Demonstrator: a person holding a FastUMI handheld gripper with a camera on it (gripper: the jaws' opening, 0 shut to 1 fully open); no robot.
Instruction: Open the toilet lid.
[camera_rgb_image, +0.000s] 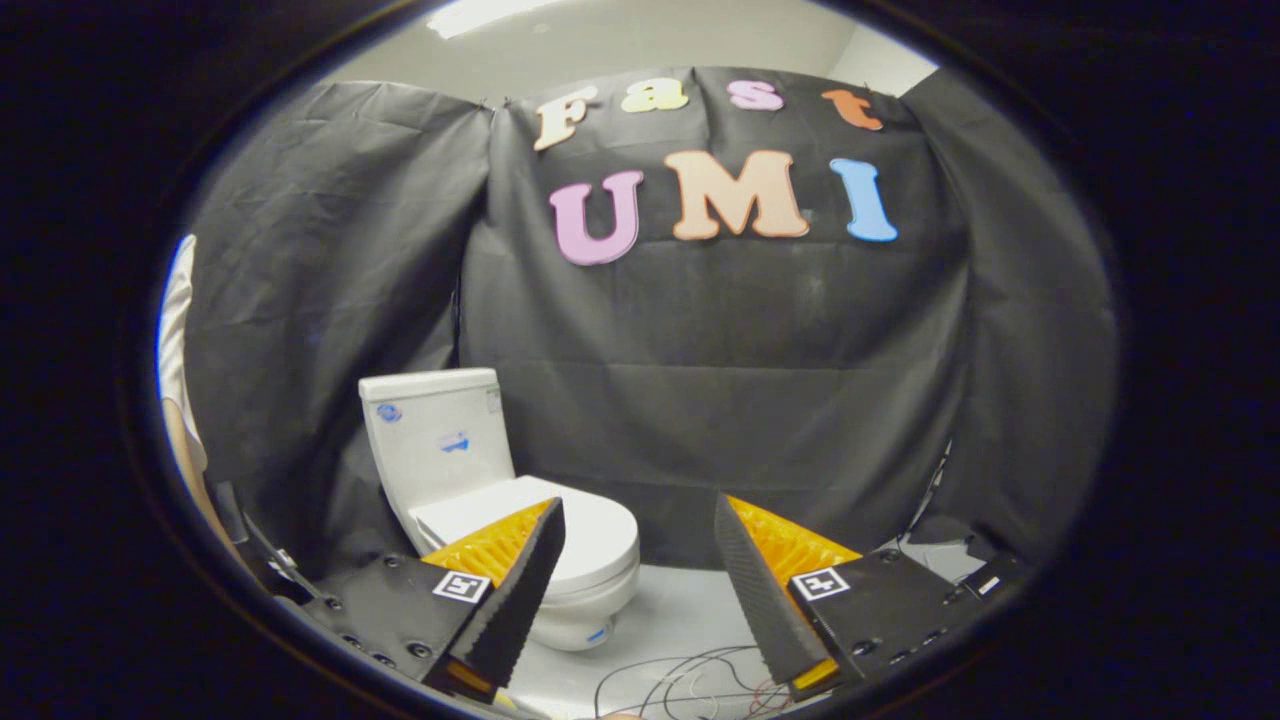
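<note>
Toilet (500, 500): white, glossy ceramic, standing on a pale floor (680, 610) against the black cloth wall (720, 380). Boxy cistern (435, 435) at the rear, two small stickers on its face; too small to make out. Toilet lid (590, 525): rounded, smooth, lying flat and closed over the bowl. Contents of the bowl hidden beneath it.

Gripper (637, 515): fingers spread wide, holding nothing, no contact with the toilet. Ridged, sawtooth texture along the inner faces of the fingers (525, 590); wedge-shaped ribbed blocks behind them; one square printed marker on each mount. Left finger overlapping the near part of the lid and bowl in view, hiding that portion. Toilet beyond the fingers, on the left-finger side; open gap between the fingers taken up by floor and cloth.

Loose thin cables (680, 685) tangled on the floor between the fingers, partly cut off. Light sleeve (178, 330) of a person beside the cloth at far left, mostly cut off.
</note>
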